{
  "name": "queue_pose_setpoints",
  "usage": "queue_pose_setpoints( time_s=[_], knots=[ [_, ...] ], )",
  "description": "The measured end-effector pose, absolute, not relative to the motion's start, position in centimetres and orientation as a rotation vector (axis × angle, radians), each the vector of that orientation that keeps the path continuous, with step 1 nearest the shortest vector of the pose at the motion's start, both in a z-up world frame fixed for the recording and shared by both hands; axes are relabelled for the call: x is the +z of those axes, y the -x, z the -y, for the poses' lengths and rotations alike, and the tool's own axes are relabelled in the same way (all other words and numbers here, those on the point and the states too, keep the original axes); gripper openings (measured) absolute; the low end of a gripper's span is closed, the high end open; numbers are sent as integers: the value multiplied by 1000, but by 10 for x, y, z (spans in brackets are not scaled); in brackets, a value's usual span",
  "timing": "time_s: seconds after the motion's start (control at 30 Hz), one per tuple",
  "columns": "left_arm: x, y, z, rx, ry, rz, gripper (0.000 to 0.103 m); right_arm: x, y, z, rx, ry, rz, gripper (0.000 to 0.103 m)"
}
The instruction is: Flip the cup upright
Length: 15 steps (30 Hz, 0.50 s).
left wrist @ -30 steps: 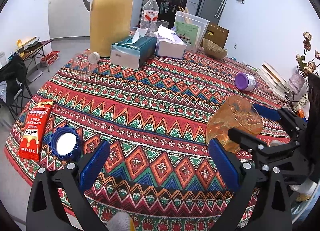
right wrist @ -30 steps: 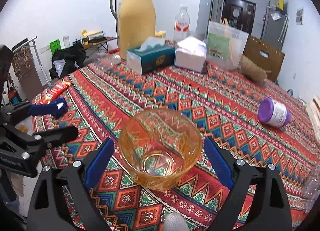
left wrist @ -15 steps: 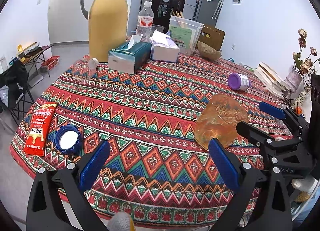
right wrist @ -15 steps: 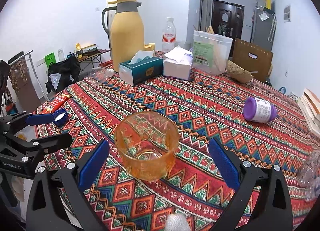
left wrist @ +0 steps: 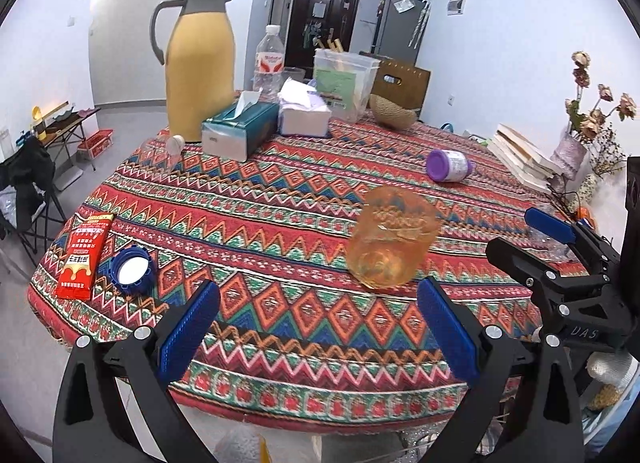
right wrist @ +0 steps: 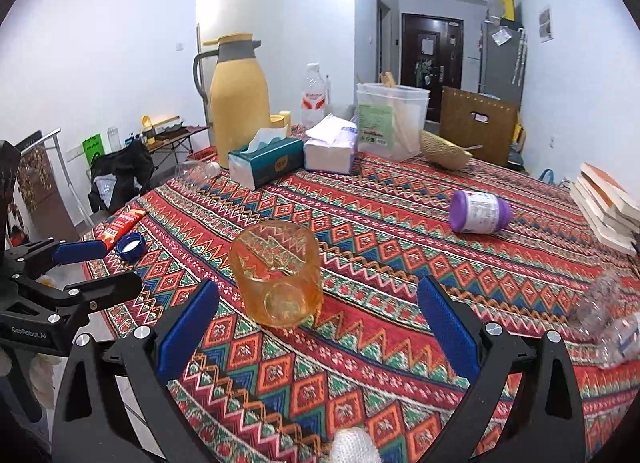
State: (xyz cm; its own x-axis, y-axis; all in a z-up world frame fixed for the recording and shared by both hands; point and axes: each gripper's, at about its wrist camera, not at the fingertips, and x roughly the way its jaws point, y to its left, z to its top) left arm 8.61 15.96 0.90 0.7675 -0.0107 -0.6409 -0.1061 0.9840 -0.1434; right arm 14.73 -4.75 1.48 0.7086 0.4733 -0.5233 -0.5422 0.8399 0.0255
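While both grippers [left wrist: 318, 327] [right wrist: 318, 323] gape wide, ribbed amber glass cup [right wrist: 278, 277] stands upright on woven cloth [right wrist: 380, 263].

The tablecloth [right wrist: 400, 223] carries bands of zigzags and diamonds in red, orange, green, blue and white. On it the cup [right wrist: 278, 277] is clear amber. At ten o'clock from the cup stands a mustard-yellow jug [right wrist: 239, 103] with a grey collar, and before it a teal tissue box [right wrist: 266, 161]. A purple-lidded jar [right wrist: 478, 211] lies at two o'clock. At nine o'clock lie a blue cap [right wrist: 130, 245] and a red packet [right wrist: 120, 225]. Both grippers have black frames with blue pads [right wrist: 186, 329].
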Motion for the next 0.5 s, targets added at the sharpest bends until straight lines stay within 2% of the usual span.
queue_pose_setpoints(
  time_s=[0.5],
  knots=[
    [28, -50, -95, -8, 158, -595, 96, 29, -91, 128, 451, 46, -456, 95]
  ],
)
